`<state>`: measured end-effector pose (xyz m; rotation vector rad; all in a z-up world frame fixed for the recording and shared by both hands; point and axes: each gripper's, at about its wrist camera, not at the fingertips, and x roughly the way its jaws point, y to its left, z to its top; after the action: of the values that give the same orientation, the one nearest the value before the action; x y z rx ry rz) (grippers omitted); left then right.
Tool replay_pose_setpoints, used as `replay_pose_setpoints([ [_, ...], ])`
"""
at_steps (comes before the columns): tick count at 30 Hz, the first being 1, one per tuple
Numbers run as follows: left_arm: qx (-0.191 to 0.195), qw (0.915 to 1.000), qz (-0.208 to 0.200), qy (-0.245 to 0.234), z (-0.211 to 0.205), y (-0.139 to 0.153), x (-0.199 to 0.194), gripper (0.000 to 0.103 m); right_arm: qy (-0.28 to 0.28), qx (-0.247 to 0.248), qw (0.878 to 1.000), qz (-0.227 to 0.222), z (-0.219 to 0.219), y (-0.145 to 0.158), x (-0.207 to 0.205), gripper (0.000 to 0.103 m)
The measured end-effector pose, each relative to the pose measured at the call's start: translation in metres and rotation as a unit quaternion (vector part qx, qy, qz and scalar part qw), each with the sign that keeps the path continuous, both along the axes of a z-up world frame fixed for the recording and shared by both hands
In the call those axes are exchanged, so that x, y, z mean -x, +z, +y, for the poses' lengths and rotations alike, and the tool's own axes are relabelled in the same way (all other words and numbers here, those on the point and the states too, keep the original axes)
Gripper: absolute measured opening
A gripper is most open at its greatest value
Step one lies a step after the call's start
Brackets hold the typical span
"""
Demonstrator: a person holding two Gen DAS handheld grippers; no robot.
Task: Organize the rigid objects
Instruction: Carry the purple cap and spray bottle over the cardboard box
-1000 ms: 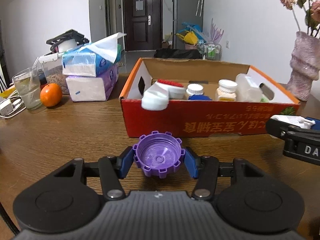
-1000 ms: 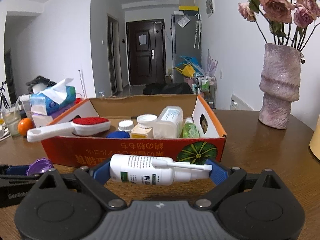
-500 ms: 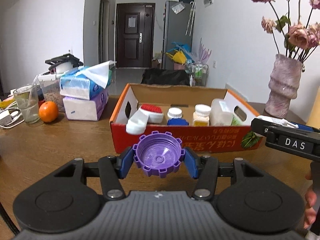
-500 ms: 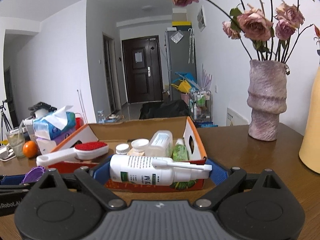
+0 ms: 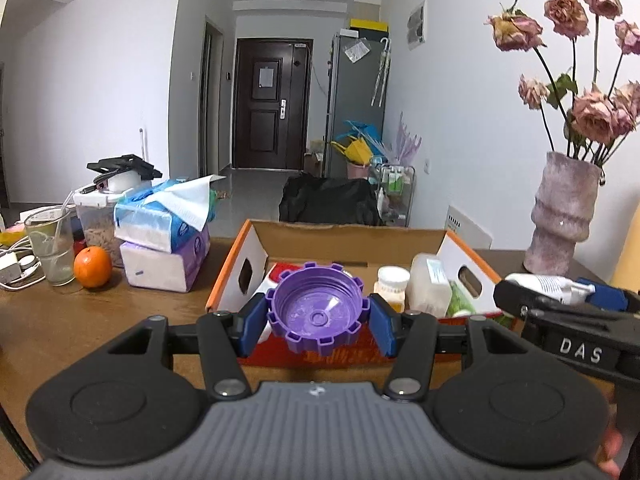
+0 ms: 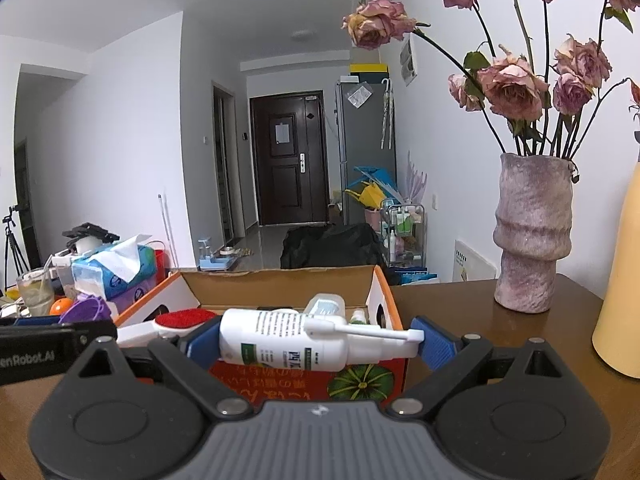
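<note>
My left gripper (image 5: 316,320) is shut on a purple notched cap (image 5: 318,312), held in the air just before the front wall of the red cardboard box (image 5: 256,240). My right gripper (image 6: 306,342) is shut on a white spray bottle (image 6: 288,338) lying crosswise between the fingers, raised near the box's front right corner (image 6: 384,364). The box holds a red-topped white brush (image 6: 180,318), white bottles (image 5: 426,282) and a small capped jar (image 5: 393,280). The right gripper shows at the right of the left wrist view (image 5: 568,308).
Two tissue packs (image 5: 164,236), an orange (image 5: 93,267) and a glass with a straw (image 5: 50,250) stand left of the box. A pink vase with dried roses (image 6: 530,236) and a yellow object (image 6: 622,292) stand at the right on the wooden table (image 5: 60,320).
Both grippers have risen from near the tabletop, still holding the cap and the spray bottle, and now look over the box's front wall.
</note>
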<state>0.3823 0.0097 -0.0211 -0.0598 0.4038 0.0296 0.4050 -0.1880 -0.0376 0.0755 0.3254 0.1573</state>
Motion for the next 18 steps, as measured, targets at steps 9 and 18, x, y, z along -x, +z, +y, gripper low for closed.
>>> replay_pose_setpoints([
  [9, 0.006, 0.9999, -0.006, 0.012, -0.003, 0.003, -0.029, 0.055, -0.007, -0.008, 1.000, 0.005, 0.000, 0.001, -0.023, 0.097],
  [18, 0.010, 0.9997, -0.008, 0.022, -0.001, 0.002, -0.060, 0.055, -0.005, -0.012, 1.000, 0.010, 0.007, -0.002, -0.053, 0.097],
])
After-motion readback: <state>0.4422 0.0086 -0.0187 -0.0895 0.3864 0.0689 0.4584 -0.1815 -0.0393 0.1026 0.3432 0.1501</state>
